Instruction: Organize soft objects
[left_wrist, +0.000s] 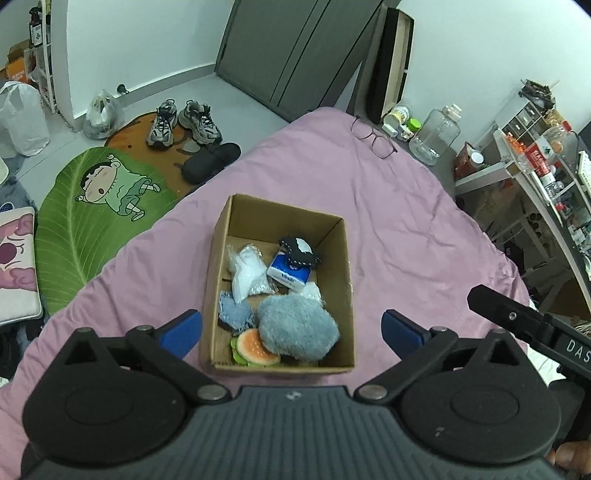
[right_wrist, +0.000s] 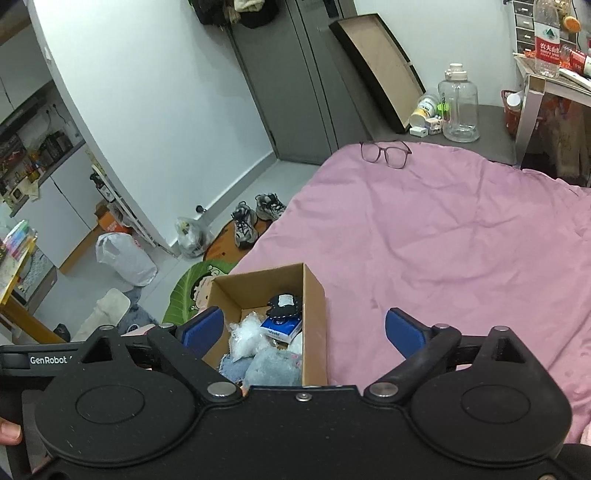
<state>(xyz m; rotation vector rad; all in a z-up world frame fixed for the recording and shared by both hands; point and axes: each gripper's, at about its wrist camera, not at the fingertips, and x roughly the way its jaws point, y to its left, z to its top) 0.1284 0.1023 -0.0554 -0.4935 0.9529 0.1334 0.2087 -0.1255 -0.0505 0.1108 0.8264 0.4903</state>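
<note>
Nearest in the left wrist view, the left gripper (left_wrist: 291, 328) hangs with its blue pads spread wide and nothing between them, above the near end of a cardboard box (left_wrist: 221, 236) that sits on a pink bedsheet (left_wrist: 406, 206). This view looks straight down into the box: a burger-shaped plush (left_wrist: 256, 347) lies at the near wall, a fluffy grey-blue plush (left_wrist: 297, 326) just right of it, a small blue fuzzy piece (left_wrist: 232, 312) to its left, then a clear bag of white stuffing (left_wrist: 245, 273), a blue tissue pack (left_wrist: 288, 271) and a black-and-white soft toy (left_wrist: 299, 251) resting on that pack. Part of the right gripper's black body enters at the right edge.

In the right wrist view, the right gripper (right_wrist: 304, 330) is likewise spread wide and empty, its left pad over the box (right_wrist: 314, 317) and its right pad over bare sheet (right_wrist: 443, 240). From here the burger plush is hidden behind the gripper body; only the grey-blue plush (right_wrist: 273, 365), stuffing bag (right_wrist: 245, 338), tissue pack (right_wrist: 280, 328) and black-and-white toy (right_wrist: 282, 304) show.

Farther off, glasses (left_wrist: 373, 138) lie at the sheet's far edge, with a clear water jug (left_wrist: 436, 134) beyond. Only the left view shows the leaf-shaped rug (left_wrist: 85, 221) in full, with sneakers (left_wrist: 184, 122) past it.
</note>
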